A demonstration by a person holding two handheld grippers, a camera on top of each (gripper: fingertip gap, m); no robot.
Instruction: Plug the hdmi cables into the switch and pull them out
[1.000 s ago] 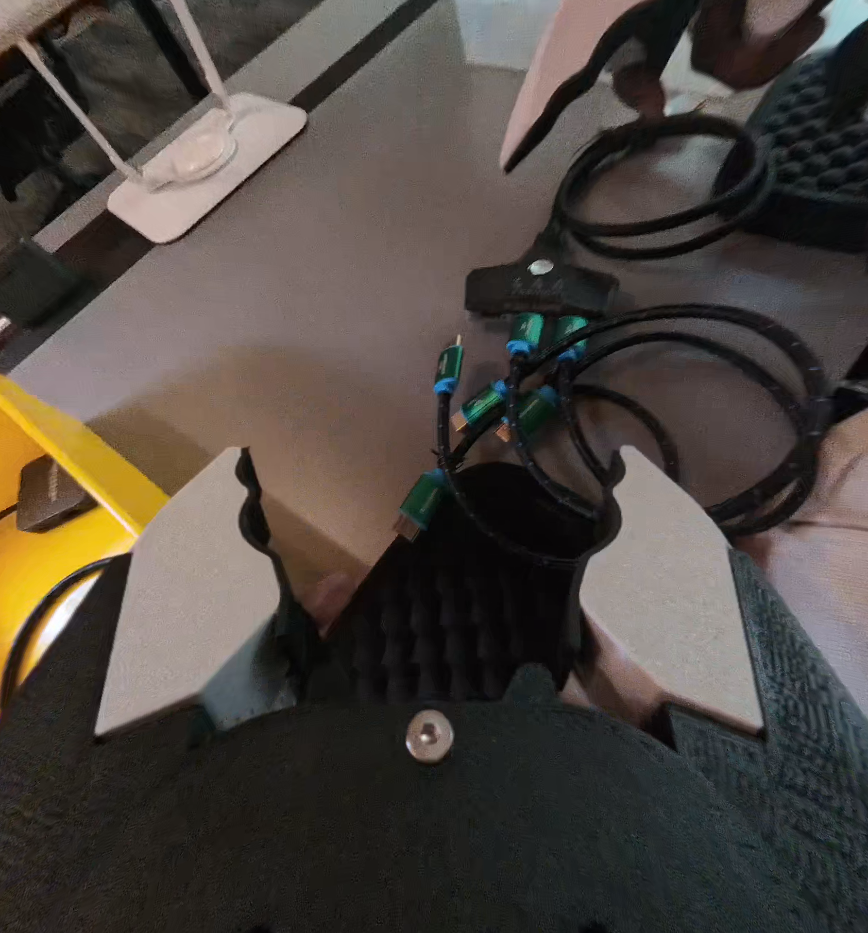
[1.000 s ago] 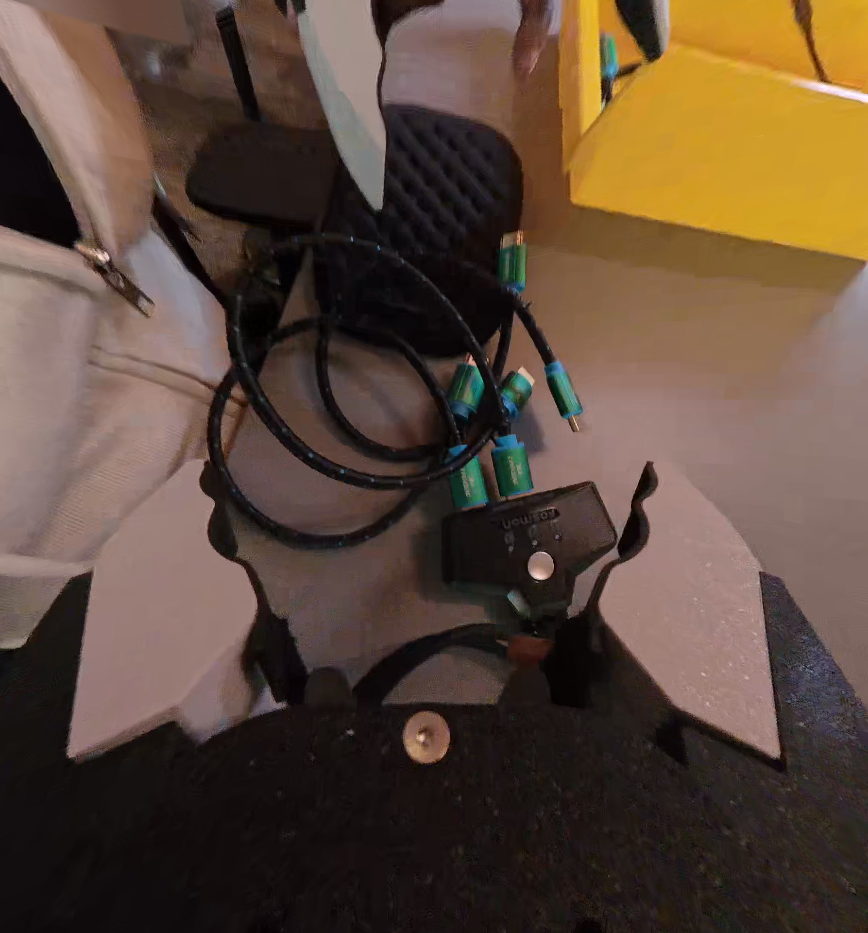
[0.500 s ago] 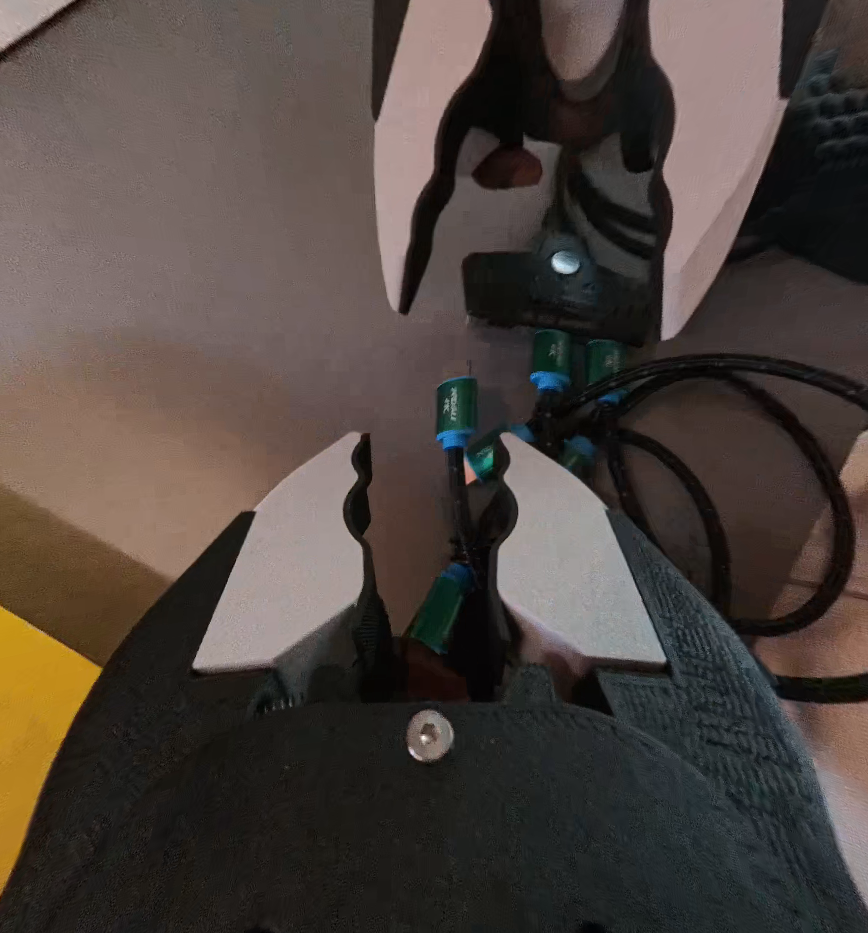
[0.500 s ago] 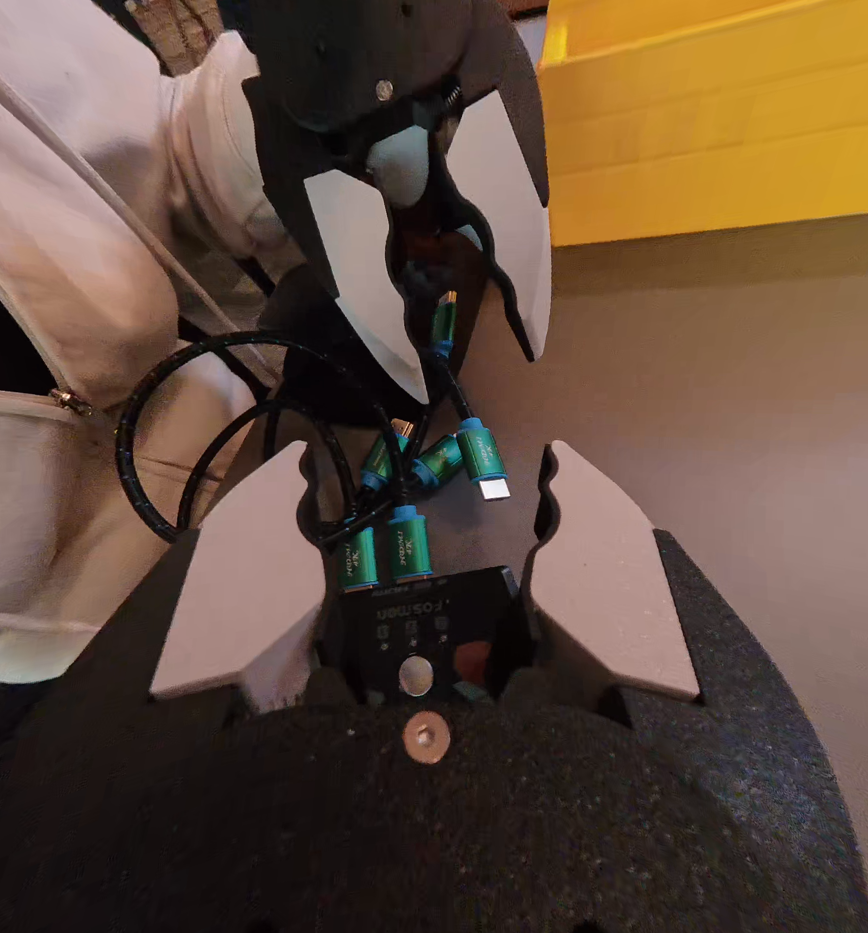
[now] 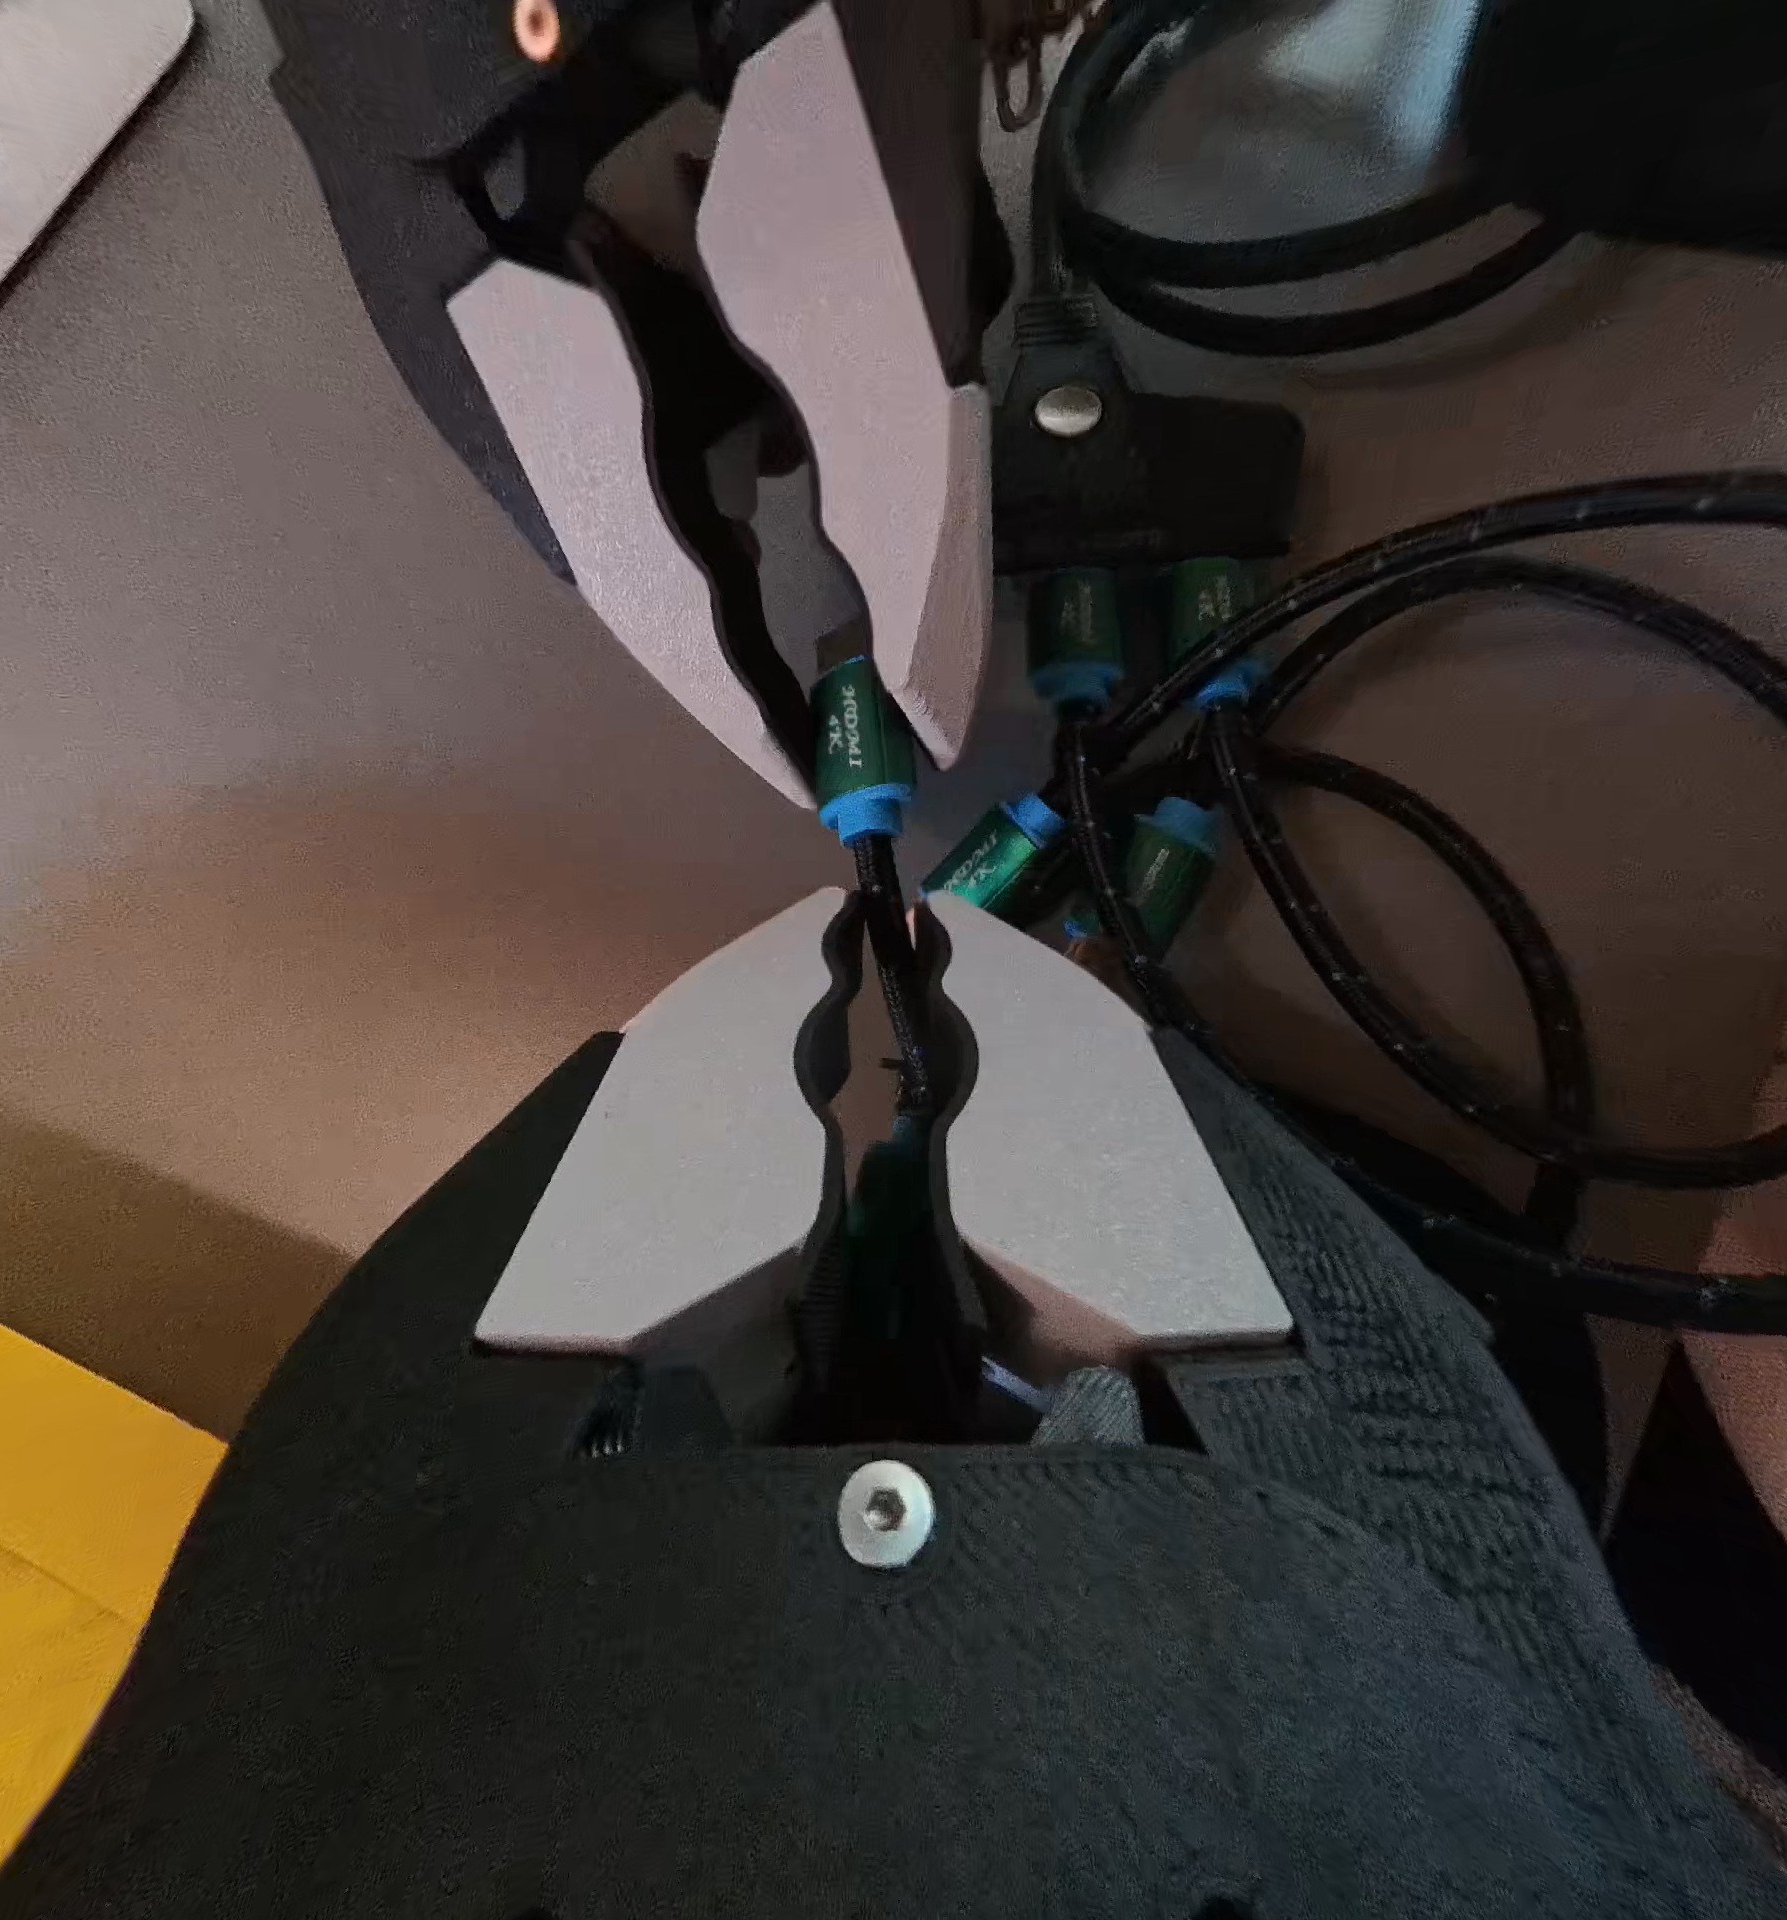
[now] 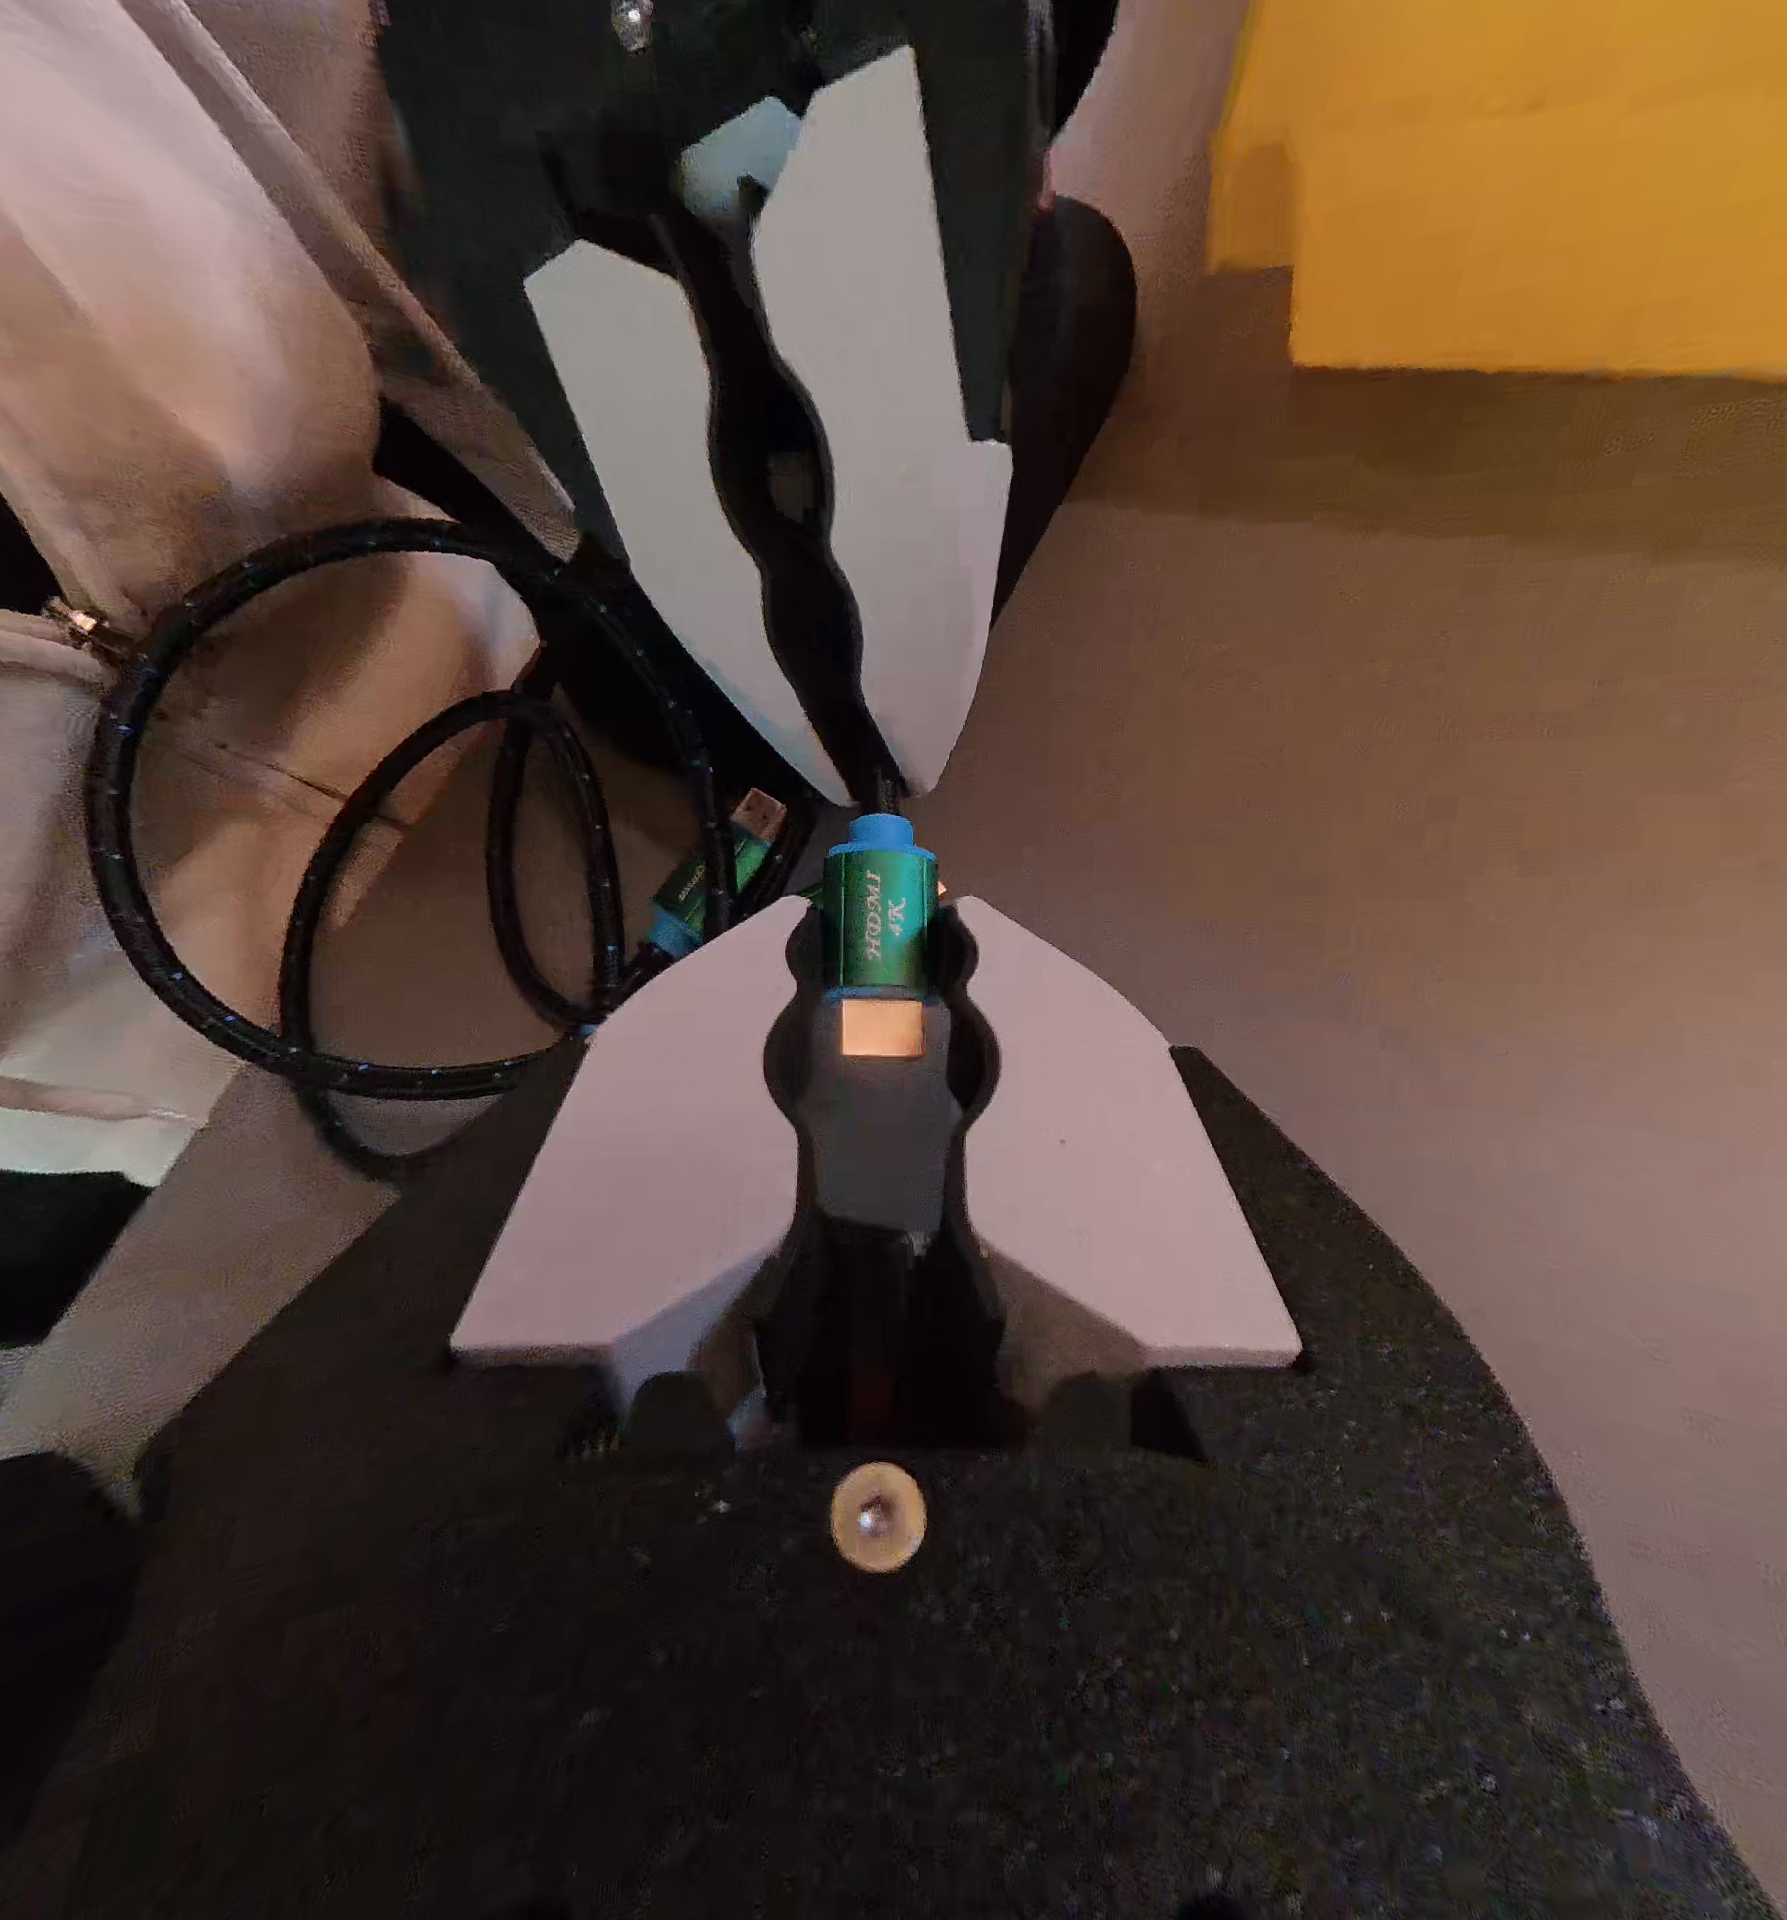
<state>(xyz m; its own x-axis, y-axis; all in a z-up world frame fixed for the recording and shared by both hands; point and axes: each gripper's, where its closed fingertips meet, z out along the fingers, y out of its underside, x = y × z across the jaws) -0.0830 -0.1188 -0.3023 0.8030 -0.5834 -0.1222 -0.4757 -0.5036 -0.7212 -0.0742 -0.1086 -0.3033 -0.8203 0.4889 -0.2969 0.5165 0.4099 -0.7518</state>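
Pinching the braided black cable [image 5: 894, 997] just behind its plug, the left gripper [image 5: 884, 909] is clenched on it, while the right gripper [image 6: 881, 914] clasps that cable's green plug [image 6: 878, 920] between its tips. On the grey bench [image 5: 245, 727] lies the black switch [image 5: 1138, 468], two green plugs [image 5: 1076, 623] seated in its edge; a yellow bin [image 6: 1533, 177] stands nearby.
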